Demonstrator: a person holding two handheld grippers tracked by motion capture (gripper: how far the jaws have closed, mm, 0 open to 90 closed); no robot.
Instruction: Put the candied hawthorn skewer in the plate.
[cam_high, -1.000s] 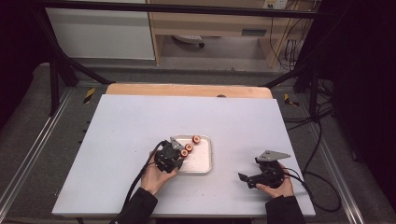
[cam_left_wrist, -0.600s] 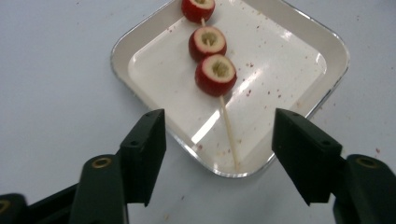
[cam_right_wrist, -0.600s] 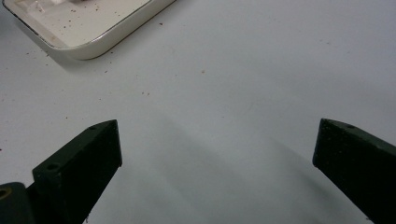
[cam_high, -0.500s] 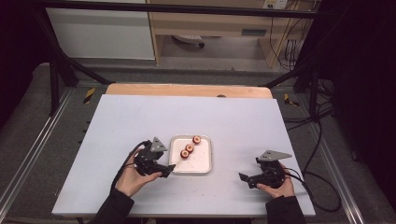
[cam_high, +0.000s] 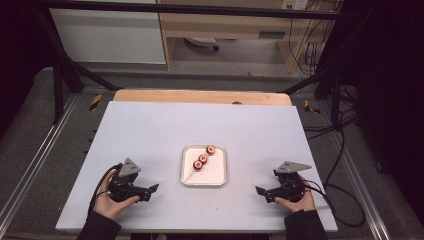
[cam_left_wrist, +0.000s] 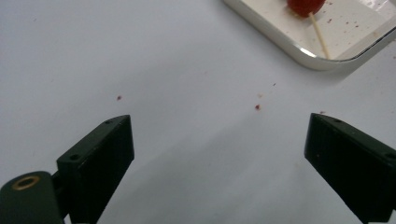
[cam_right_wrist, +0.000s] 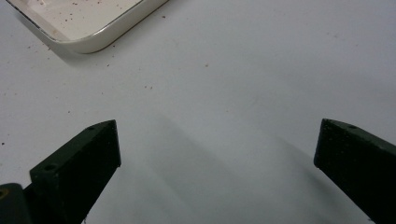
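Three small round red fruit pieces on a thin wooden skewer (cam_high: 203, 158) lie slantwise in a shallow square white tray (cam_high: 219, 178) near the middle of the pale grey worktop (cam_high: 150, 130); in the left gripper view the skewer's bare end rests on the tray floor. Red crumbs speckle the tray and the worktop around it. The left hand-held gripper (cam_high: 152, 190) sits well to the tray's left, its jaws having just been opening, now wide apart with nothing between them. The right hand-held gripper (cam_high: 261, 191) rests well to the tray's right, jaws likewise spread and empty.
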